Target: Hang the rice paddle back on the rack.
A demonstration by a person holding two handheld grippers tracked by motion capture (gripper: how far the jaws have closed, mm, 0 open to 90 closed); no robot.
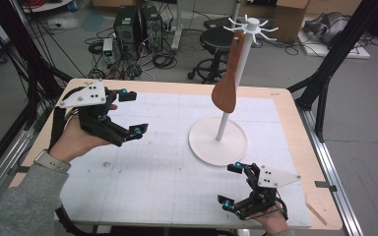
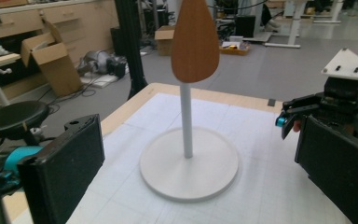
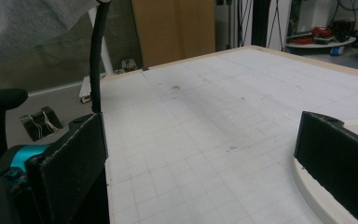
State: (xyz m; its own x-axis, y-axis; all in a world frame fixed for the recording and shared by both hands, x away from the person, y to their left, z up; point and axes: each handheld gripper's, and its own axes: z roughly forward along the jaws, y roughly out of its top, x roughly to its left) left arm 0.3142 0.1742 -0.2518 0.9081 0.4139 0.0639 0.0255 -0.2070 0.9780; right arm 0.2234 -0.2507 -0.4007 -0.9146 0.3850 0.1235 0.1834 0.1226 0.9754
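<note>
Left tongs (image 1: 133, 113) spread; right tongs (image 1: 232, 185) spread | spatula (image 1: 225, 88) hangs on stand (image 1: 211, 147), well apart

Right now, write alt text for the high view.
A wooden spatula hangs from a white hook stand on a gridded table. The left gripper and right gripper, both open, are held either side.
</note>
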